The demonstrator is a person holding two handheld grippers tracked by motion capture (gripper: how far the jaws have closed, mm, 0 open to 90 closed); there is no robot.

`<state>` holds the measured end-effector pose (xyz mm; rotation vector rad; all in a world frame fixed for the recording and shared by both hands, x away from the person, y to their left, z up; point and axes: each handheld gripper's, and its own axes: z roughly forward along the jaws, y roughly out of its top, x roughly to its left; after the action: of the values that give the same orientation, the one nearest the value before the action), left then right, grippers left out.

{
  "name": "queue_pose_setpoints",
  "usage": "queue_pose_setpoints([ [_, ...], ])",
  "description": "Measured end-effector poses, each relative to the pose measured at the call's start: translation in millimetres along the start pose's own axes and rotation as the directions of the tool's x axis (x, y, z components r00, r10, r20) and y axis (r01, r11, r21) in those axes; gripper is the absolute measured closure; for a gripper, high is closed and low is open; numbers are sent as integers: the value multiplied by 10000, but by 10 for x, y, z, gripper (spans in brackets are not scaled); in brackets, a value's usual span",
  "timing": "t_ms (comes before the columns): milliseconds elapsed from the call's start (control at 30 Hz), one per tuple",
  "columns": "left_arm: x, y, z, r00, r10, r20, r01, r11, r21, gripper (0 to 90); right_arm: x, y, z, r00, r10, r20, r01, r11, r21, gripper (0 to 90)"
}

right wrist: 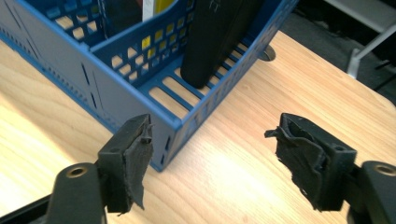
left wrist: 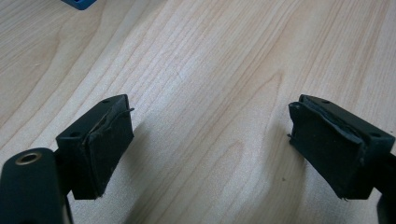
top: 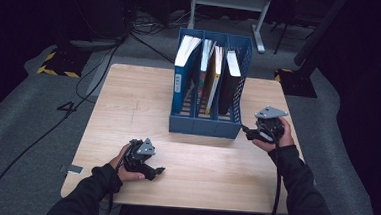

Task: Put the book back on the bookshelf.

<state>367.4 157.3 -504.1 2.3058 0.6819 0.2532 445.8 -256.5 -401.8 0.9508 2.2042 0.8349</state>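
A blue three-slot file rack (top: 205, 126) stands at the back middle of the wooden table (top: 139, 99). Its left slot holds a blue book (top: 183, 72), the middle slot several thin books (top: 210, 73), the right slot a black book (top: 228, 87). My right gripper (top: 248, 134) hovers at the rack's front right corner. In the right gripper view that gripper (right wrist: 212, 158) is open, the rack's corner (right wrist: 140, 100) just ahead of the jaws and the black book (right wrist: 215, 37) beyond. My left gripper (top: 155, 171) rests near the front left. It (left wrist: 210, 149) is open over bare wood.
A corner of the rack (left wrist: 79, 3) peeks in at the top of the left gripper view. Cables (top: 52, 124) run over the grey carpet left of the table. A white desk frame (top: 230, 2) stands behind the table. A cable hole (right wrist: 266, 53) sits in the tabletop behind the rack.
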Motion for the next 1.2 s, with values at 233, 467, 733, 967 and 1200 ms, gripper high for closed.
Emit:
queue_pose_setpoints([
  [233,-1,0,0,10000,-2,-8,2,10000,0,131,122,-204,-34,9993,-376,-35,377,9992,113,264],
  [467,-1,-1,-1,10000,-5,-12,5,10000,0,131,173,-408,-52,9991,-388,-198,394,9988,304,260],
  [733,-2,-1,-1,10000,-14,-18,14,10000,-3,131,190,-602,-74,9986,-316,-431,336,9983,477,262],
  [967,-2,-1,-1,10000,-18,-20,18,10000,-3,131,204,-845,-88,9973,-328,-657,378,9964,764,250],
  [1200,-2,-1,-1,10000,-19,-18,19,10000,0,131,204,-1051,-135,9971,-269,-718,326,9963,790,243],
])
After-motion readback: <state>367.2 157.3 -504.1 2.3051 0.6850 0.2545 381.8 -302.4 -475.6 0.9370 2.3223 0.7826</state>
